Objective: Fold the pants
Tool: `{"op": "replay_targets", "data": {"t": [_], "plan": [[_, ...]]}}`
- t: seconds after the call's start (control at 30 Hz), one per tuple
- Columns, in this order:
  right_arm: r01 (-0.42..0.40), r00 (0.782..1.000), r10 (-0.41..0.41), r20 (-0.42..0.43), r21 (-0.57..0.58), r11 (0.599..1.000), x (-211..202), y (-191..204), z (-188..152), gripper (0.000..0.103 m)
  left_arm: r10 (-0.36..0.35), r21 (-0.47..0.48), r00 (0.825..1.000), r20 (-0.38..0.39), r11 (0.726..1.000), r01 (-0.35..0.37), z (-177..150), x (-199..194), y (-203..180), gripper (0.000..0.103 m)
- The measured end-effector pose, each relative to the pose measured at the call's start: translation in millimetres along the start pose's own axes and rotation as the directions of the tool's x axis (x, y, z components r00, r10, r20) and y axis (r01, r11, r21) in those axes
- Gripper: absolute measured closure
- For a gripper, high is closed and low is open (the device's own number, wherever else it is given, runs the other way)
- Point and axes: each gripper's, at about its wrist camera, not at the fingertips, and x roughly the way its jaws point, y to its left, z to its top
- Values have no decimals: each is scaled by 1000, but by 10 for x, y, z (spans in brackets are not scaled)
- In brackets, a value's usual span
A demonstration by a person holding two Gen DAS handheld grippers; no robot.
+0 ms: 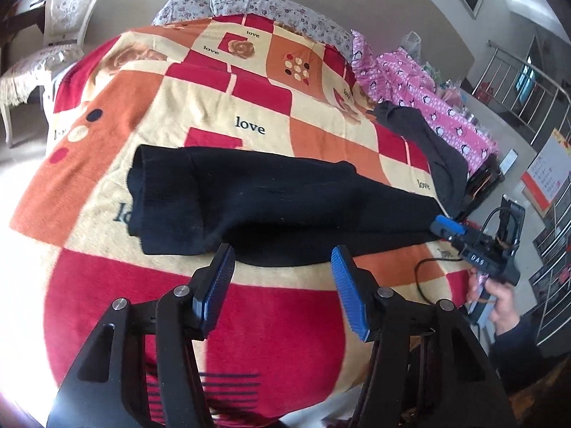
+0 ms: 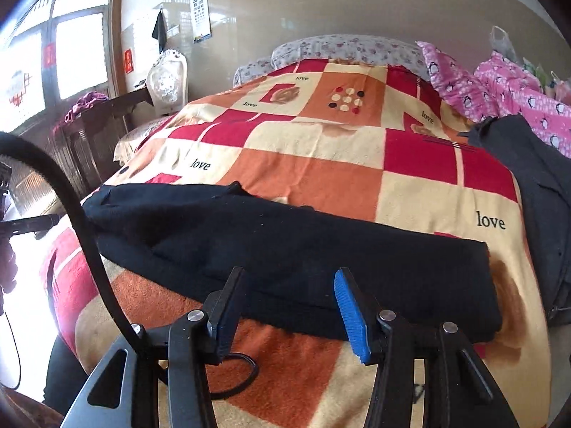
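Note:
Black pants (image 1: 257, 207) lie folded lengthwise across a red, orange and cream checked blanket (image 1: 249, 85) on a bed. My left gripper (image 1: 282, 253) hovers open at their near edge, its blue pads apart with nothing between them. At the pants' right end the right gripper (image 1: 451, 230) shows from outside, a hand (image 1: 499, 299) holding it. In the right wrist view the pants (image 2: 303, 249) stretch from left to right, and my right gripper (image 2: 289, 278) stands open just in front of their near edge, touching nothing.
A dark grey garment (image 1: 428, 146) lies at the bed's right side, also the grey garment (image 2: 535, 185). Pink penguin-print bedding (image 1: 428, 85) and floral pillows (image 1: 271, 7) sit behind. A white chair (image 1: 64, 21) stands at the left. A black cable (image 2: 82, 221) crosses the right wrist view.

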Motion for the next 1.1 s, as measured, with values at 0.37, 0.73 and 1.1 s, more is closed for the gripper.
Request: {"op": "replay_targets", "data": {"t": [0.37, 0.73, 1.1], "plan": [[43, 992, -76, -99, -298, 954, 399, 336, -65, 54, -71, -228, 997, -28, 972, 62, 81, 447, 42, 47], [44, 986, -102, -131, -386, 922, 616, 344, 4, 75, -13, -341, 999, 39, 940, 25, 243, 485, 201, 47], [-35, 995, 16, -95, -194, 980, 490, 192, 181, 97, 67, -275, 991, 113, 961, -34, 454, 376, 314, 80]]}}
